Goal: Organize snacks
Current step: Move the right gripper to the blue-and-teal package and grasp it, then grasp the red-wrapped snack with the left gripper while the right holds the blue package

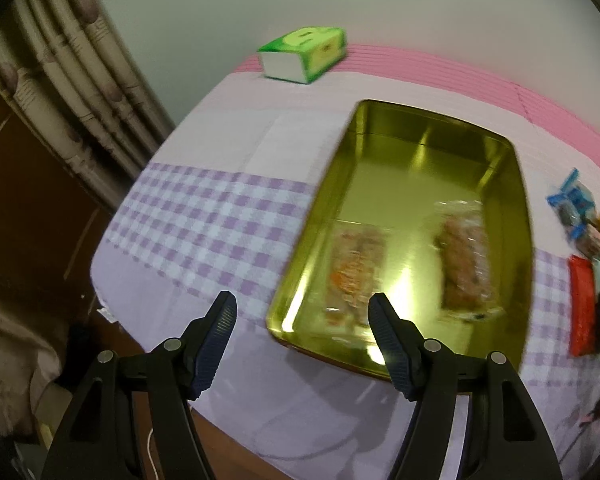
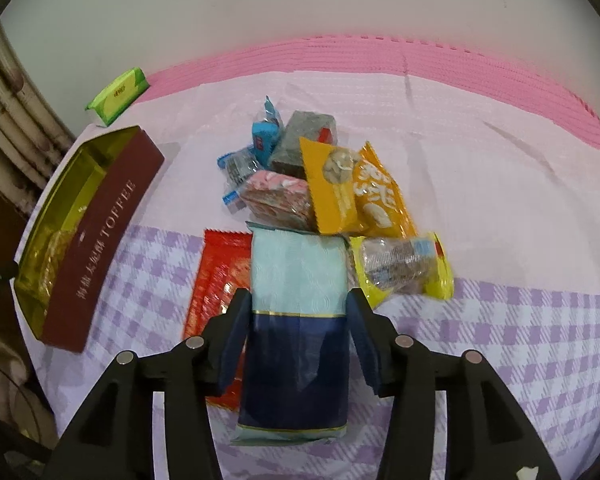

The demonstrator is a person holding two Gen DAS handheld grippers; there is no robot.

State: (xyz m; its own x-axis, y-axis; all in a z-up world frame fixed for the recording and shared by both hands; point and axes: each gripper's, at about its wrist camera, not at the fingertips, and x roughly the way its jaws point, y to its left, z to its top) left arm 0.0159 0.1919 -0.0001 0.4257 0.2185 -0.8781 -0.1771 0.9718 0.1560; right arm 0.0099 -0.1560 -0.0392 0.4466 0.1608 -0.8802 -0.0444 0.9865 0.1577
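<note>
A gold tin (image 1: 314, 216) with a maroon "TOFFEE" side (image 2: 96, 236) lies open on the checked cloth. Two clear-wrapped snacks (image 1: 356, 268) (image 1: 466, 256) lie inside it. My left gripper (image 1: 303, 298) hovers open over the tin's near left corner with nothing between its fingers. To the tin's right is a pile of snack packets (image 2: 332, 188). My right gripper (image 2: 298, 294) straddles a pale-blue and navy packet (image 2: 300, 264) that lies on the cloth, partly over a red packet (image 2: 220, 272). Its fingers flank the packet's sides closely without squeezing it.
A green tissue pack (image 1: 304, 54) (image 2: 118, 94) lies at the back left on a pink mat (image 2: 420, 60). The pile holds yellow (image 2: 380, 196), pink (image 2: 276, 196), grey (image 2: 304, 136) and blue (image 2: 264, 136) packets. The table's left edge (image 1: 112, 280) drops beside a curtain (image 1: 80, 92).
</note>
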